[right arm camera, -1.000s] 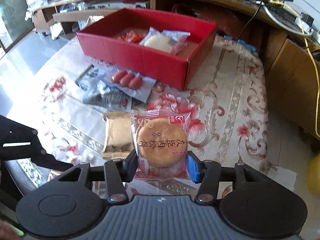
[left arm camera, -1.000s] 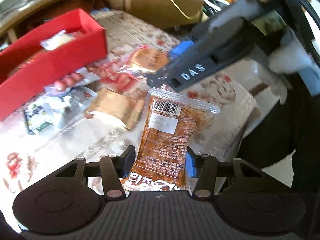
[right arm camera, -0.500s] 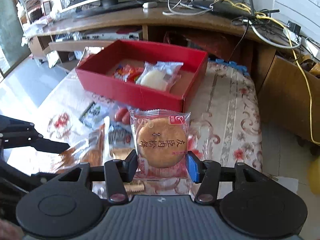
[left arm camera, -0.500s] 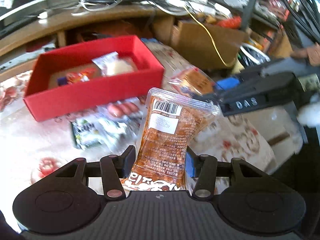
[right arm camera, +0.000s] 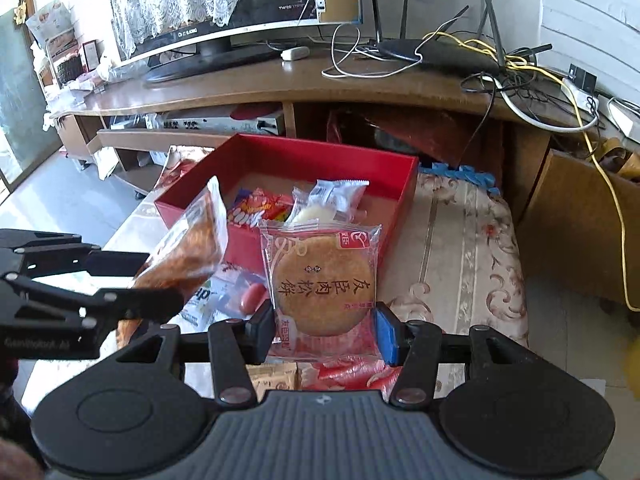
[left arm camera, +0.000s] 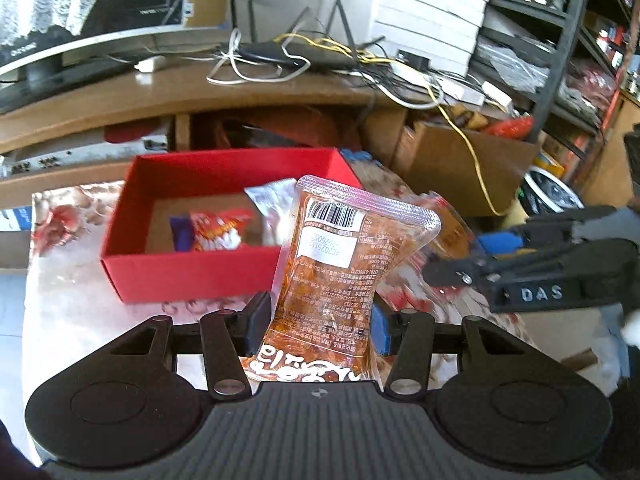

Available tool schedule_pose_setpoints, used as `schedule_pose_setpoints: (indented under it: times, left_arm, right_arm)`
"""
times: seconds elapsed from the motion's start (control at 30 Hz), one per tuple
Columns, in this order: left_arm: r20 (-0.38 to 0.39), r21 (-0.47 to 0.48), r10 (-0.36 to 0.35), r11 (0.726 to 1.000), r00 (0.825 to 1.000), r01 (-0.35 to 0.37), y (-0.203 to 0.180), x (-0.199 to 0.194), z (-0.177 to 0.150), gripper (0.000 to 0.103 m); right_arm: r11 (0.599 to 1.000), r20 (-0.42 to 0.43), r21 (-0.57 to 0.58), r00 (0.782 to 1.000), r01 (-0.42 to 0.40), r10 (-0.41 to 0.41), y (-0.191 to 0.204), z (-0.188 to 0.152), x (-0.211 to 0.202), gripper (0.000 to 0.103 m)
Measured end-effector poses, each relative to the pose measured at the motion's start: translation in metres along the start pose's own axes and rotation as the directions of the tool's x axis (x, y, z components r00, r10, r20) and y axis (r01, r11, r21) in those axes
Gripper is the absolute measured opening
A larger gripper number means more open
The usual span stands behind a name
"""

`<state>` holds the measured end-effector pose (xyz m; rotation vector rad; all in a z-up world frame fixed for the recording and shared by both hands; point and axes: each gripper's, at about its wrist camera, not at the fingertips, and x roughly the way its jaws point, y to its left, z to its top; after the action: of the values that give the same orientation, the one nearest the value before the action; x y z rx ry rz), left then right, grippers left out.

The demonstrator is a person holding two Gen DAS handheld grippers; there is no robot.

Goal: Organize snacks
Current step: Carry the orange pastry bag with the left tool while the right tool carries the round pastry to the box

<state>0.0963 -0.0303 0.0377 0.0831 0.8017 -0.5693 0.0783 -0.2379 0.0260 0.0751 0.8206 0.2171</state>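
Note:
My left gripper [left arm camera: 320,326] is shut on an orange-brown snack pouch [left arm camera: 340,276] with a barcode and holds it upright, in front of the red box [left arm camera: 192,268]. My right gripper [right arm camera: 325,330] is shut on a round pastry in a clear wrapper [right arm camera: 324,276], held above the table near the red box [right arm camera: 396,208]. The box holds a colourful candy pack [right arm camera: 260,208] and a white wrapped snack [right arm camera: 320,210]. The left gripper [right arm camera: 132,280] with its pouch [right arm camera: 188,248] shows at the left of the right wrist view. The right gripper [left arm camera: 460,260] shows at the right of the left wrist view.
Loose snacks lie on the floral tablecloth [right arm camera: 460,248]: a sausage pack [right arm camera: 248,292] and a tan wrapped bar [right arm camera: 276,376]. A wooden TV stand [right arm camera: 280,84] with a monitor, router and cables stands behind. A cardboard box [left arm camera: 460,168] stands at the right.
Both grippers have risen and tilted up with their snacks and moved toward the red box, which now lies straight ahead. The grips are unchanged.

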Motion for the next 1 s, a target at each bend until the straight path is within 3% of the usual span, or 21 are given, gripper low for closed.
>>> schedule_pose_setpoints:
  times: [0.5,1.0]
  left_arm:
    - [0.053,-0.035,0.073,0.997,0.996,-0.071,0.016,0.007,0.021,0.058]
    - [0.079,-0.051,0.102,0.994,0.992,-0.098,0.028,0.015,0.035,0.058]
  right_arm:
    - [1.0,0.048,0.008,0.999,0.017,-0.017,0.008,0.025,0.011,0.041]
    - [0.999,0.069,0.031,0.997,0.024,-0.026,0.005,0.046,0.024,0.041]
